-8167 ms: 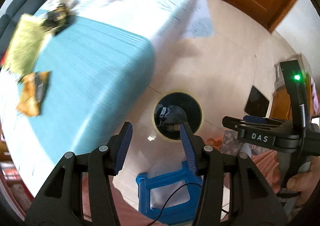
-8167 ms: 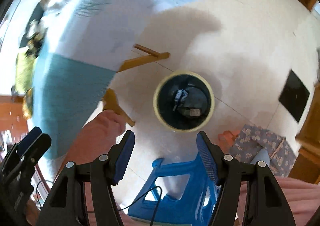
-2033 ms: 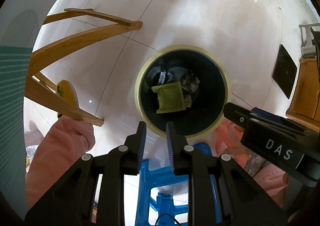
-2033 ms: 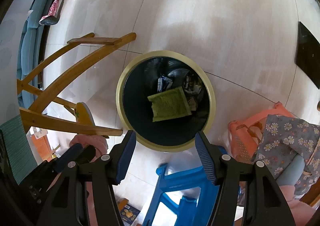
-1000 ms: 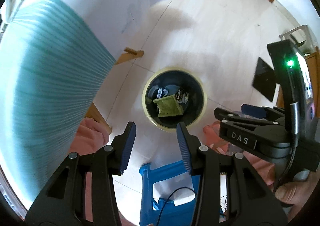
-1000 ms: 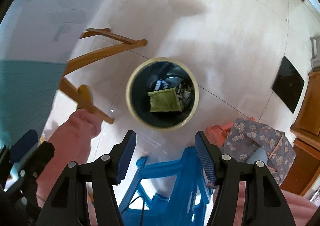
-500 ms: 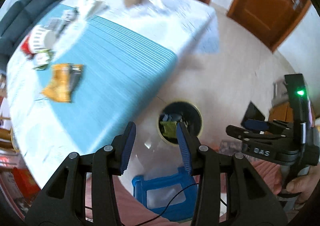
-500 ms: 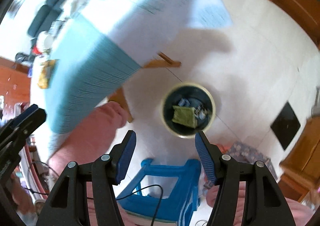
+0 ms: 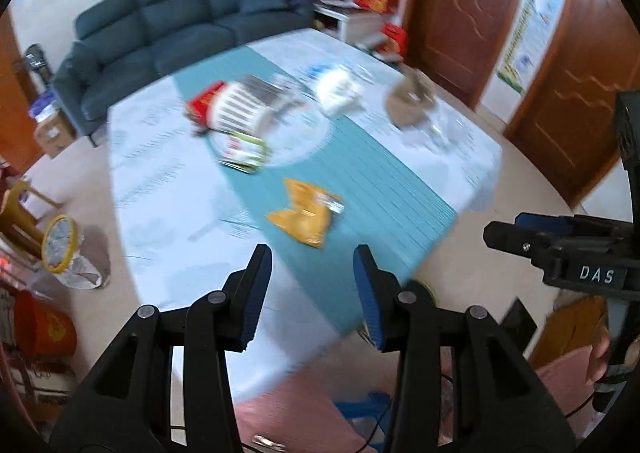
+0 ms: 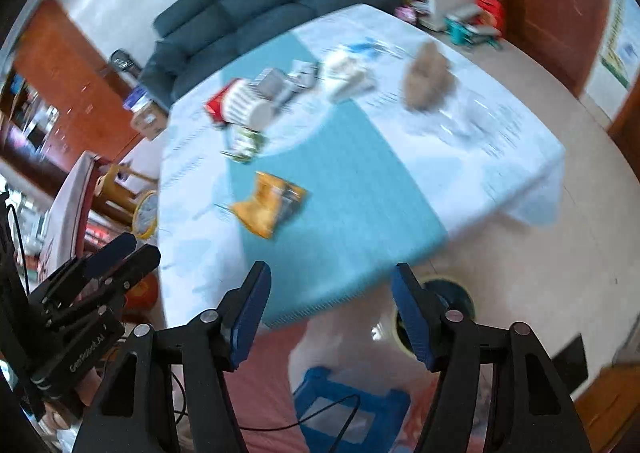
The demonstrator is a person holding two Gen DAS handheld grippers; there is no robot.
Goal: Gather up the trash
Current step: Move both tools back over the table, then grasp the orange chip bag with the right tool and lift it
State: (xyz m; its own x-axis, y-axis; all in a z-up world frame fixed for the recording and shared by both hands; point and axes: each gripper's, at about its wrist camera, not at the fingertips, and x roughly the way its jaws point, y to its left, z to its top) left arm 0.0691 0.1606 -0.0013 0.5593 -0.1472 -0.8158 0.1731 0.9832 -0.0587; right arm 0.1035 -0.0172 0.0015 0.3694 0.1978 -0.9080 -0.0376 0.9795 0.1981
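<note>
An orange snack bag (image 9: 306, 213) (image 10: 272, 205) lies on the teal runner (image 9: 380, 189) of the table (image 9: 168, 181). Farther back sit a green-and-white packet (image 9: 244, 147), a striped white cup by a red box (image 9: 236, 109), a white wrapper (image 9: 336, 87) and a brown lump (image 9: 410, 99), all blurred. My left gripper (image 9: 312, 277) hangs open and empty above the table's near edge. My right gripper (image 10: 330, 293) is also empty and its jaws are opening. The yellow-rimmed bin (image 10: 452, 293) (image 9: 422, 287) stands on the floor, half hidden behind the fingers.
A blue stool (image 10: 352, 413) and a person's pink-clad legs (image 9: 300, 405) are below the grippers. A dark sofa (image 9: 168, 25) stands behind the table and brown doors (image 9: 452, 13) to the right. A yellow-rimmed round thing (image 9: 60, 243) and wooden furniture are at the left.
Both grippers have risen from over the bin and tipped up toward the table top. The bin, with a green packet in it, slid to the lower edge of both views.
</note>
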